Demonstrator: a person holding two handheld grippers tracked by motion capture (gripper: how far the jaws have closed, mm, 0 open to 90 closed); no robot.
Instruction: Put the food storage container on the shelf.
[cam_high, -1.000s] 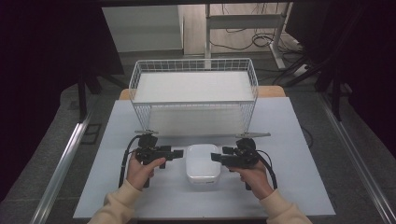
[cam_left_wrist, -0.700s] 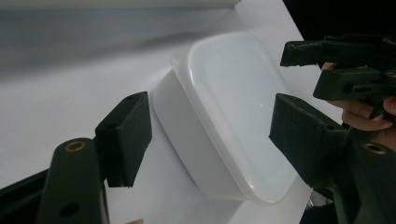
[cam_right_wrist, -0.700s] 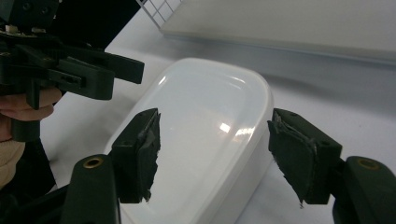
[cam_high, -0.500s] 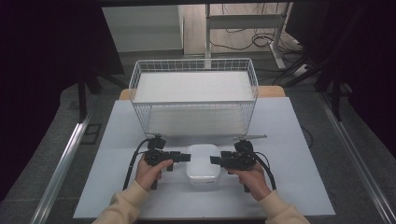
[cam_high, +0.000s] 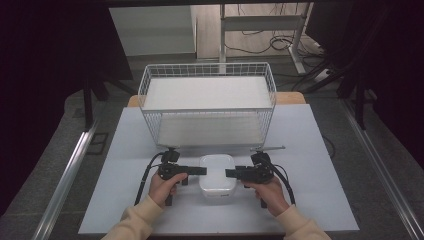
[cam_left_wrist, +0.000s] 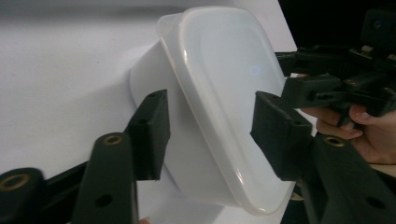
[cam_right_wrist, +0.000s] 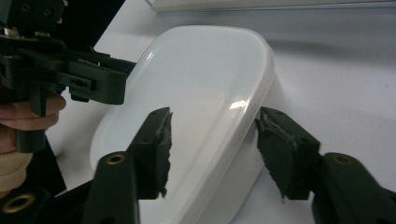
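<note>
**Inspector:** Two tongs, one at each flank of the white lidded container (cam_high: 218, 176). Taking that container as the landmark: it sits on the bench (cam_high: 125, 150), just in front of the wire basket (cam_high: 207, 102), lid on.

**Clerk:** Pose of the hands?

**Inspector:** Left hand (cam_high: 163, 187) comes in from the near edge, forearm angled towards the container, left tongs (cam_high: 202, 171) held level and pointing at its left side. Right hand (cam_high: 268, 190) mirrors it; right tongs (cam_high: 228, 173) point at its right side.

**Clerk:** State of the jaws?

**Inspector:** Both pairs have just been closing, each about half parted. In the left gripper view, one pad lies against the tub wall below the rim and the other over the lid; whether they press I cannot tell. In the right gripper view, one pad lies over the lid while the other stands off the outer wall with bench visible between, so no grip there.

**Clerk:** Any markings?

**Inspector:** No legible writing on lid or wall.
</note>
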